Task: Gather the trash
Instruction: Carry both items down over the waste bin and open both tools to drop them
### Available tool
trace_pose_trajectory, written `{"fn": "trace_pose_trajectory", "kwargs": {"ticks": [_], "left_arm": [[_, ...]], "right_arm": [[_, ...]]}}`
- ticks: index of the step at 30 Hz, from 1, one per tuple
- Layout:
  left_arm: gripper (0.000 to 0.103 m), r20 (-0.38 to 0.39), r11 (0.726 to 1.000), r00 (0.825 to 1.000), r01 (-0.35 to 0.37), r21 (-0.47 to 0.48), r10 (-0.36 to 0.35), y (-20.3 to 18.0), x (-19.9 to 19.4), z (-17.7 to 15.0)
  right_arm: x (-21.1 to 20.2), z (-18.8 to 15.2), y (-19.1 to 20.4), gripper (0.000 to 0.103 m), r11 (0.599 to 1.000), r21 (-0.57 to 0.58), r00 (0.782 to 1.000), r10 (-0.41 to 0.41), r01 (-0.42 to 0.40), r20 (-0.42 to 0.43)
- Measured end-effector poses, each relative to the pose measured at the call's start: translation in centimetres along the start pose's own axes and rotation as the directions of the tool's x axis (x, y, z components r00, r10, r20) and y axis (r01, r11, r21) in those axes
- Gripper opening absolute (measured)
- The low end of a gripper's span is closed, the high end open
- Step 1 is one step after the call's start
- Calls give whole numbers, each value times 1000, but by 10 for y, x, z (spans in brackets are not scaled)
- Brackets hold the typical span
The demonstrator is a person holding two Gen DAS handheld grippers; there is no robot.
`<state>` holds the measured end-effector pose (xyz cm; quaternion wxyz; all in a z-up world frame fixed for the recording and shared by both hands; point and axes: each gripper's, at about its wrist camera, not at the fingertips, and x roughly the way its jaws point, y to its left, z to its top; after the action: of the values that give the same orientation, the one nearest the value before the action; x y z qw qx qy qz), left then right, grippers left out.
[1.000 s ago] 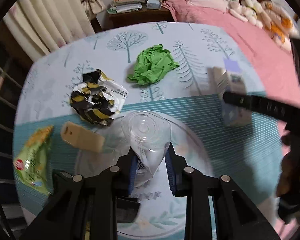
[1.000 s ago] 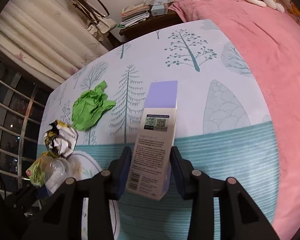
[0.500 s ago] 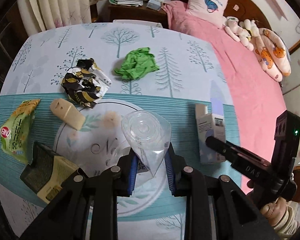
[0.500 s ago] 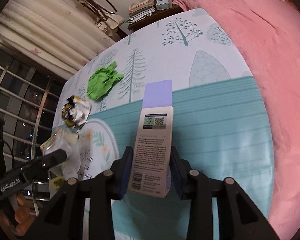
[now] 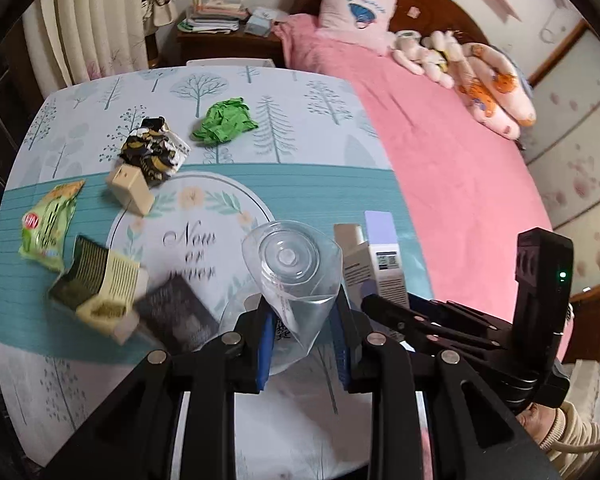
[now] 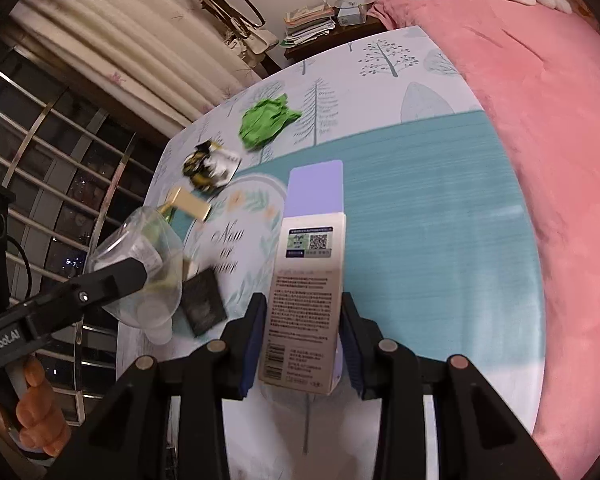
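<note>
My left gripper (image 5: pixel 302 344) is shut on a crushed clear plastic bottle (image 5: pixel 294 268), held above the table; the bottle also shows in the right wrist view (image 6: pixel 140 264). My right gripper (image 6: pixel 302 344) is shut on a white and lilac carton box (image 6: pixel 310 276), seen beside the bottle in the left wrist view (image 5: pixel 374 260). On the table lie a green crumpled paper (image 5: pixel 226 120), a black-and-yellow crumpled wrapper (image 5: pixel 152 154), a beige box (image 5: pixel 131 190), a green snack packet (image 5: pixel 48 224), a yellow-green box (image 5: pixel 100 288) and a dark flat packet (image 5: pixel 176 316).
The table carries a tree-patterned cloth (image 5: pixel 300 184). A pink bed (image 5: pixel 452 152) with pillow and plush toys runs along its right side. A nightstand with books (image 5: pixel 220 28) and curtains (image 5: pixel 88 24) stand behind. Window bars (image 6: pixel 60 184) are at the left.
Both grippers have pulled back and up from the table with their loads. The two grippers now sit close side by side, and more of the near trash has come into view.
</note>
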<state>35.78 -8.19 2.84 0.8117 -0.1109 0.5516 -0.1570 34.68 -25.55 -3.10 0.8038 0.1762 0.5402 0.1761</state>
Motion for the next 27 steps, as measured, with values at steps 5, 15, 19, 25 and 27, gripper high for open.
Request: {"fn": "trace_pose_trajectory", "kwargs": {"ticks": [5, 15, 19, 25, 27], "left_arm": [[23, 22, 998, 999, 38, 41, -39, 3, -38, -42], [23, 70, 993, 993, 84, 81, -90, 35, -124, -151], [23, 81, 993, 991, 98, 66, -103, 50, -145, -185], [23, 43, 992, 991, 129, 4, -129, 80, -157, -238], [23, 27, 991, 991, 134, -14, -134, 86, -156, -250]], "right_arm": [[-28, -48, 27, 36, 1000, 10, 999, -17, 17, 33], [-64, -164, 102, 35, 999, 34, 996, -30, 28, 83], [-72, -203, 129, 35, 999, 16, 995, -41, 40, 86], [-76, -248, 152, 35, 999, 7, 997, -50, 50, 60], [-76, -260, 156, 35, 999, 4, 998, -53, 53, 39]]}}
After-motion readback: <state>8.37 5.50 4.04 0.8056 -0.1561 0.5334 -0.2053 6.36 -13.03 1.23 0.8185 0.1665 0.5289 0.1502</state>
